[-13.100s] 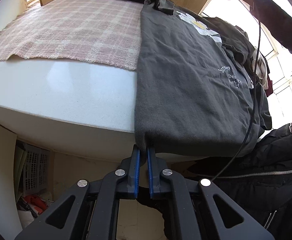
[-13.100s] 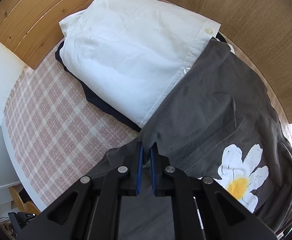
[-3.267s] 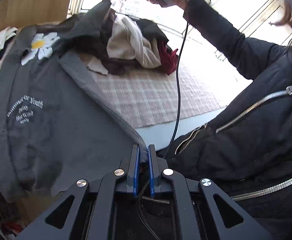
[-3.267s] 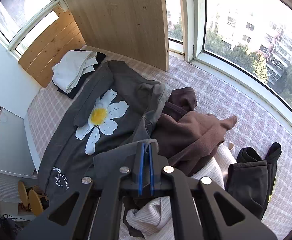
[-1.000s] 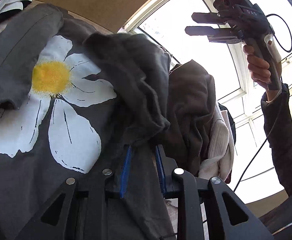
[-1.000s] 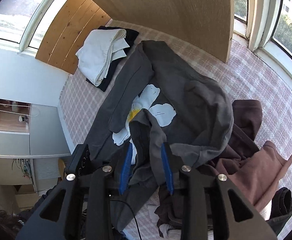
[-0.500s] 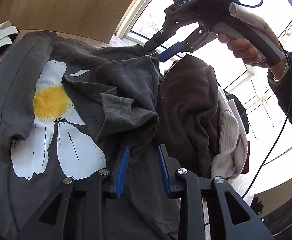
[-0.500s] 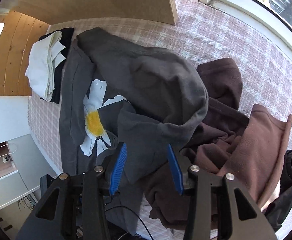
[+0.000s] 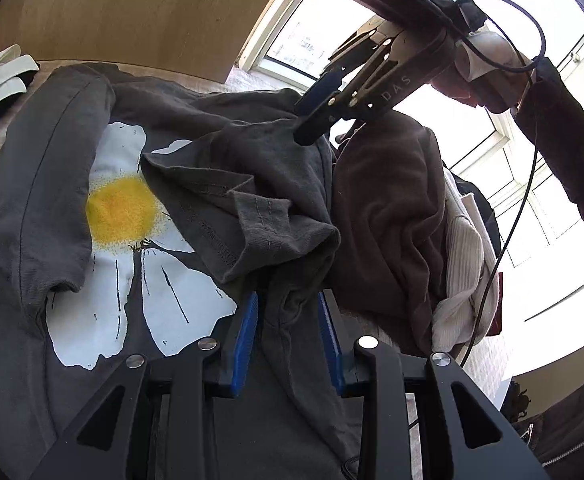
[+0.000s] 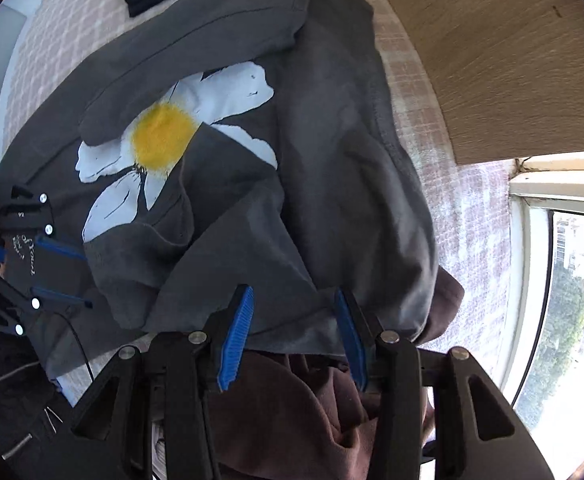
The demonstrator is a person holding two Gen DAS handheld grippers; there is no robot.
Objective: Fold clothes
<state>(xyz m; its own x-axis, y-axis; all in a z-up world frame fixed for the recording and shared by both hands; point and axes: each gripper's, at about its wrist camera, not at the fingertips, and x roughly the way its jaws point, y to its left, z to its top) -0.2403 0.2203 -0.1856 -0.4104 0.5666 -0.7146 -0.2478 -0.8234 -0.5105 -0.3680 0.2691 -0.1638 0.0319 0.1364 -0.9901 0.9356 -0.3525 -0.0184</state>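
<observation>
1. We see the gray shirt (image 10: 331, 168) spread on the checked cloth (image 10: 471, 216), its daisy (image 10: 164, 136) facing up.
2. Our left gripper (image 9: 288, 336) is let go, fingers apart over the shirt's bunched edge.
3. Our right gripper (image 10: 295, 336) is let go too, above the shirt's far edge.
4. A brown top (image 9: 387, 208) lies touching the shirt.

Your left gripper (image 9: 286, 336) fingers spread, grey shirt (image 9: 32, 216) folds bunched just ahead. Brown garment pile (image 9: 383, 216) blocks right of them. Right gripper (image 10: 293, 334) fingers: wooden panel (image 10: 491, 60) walls far right; bare checked cloth (image 10: 467, 216) strip between.
</observation>
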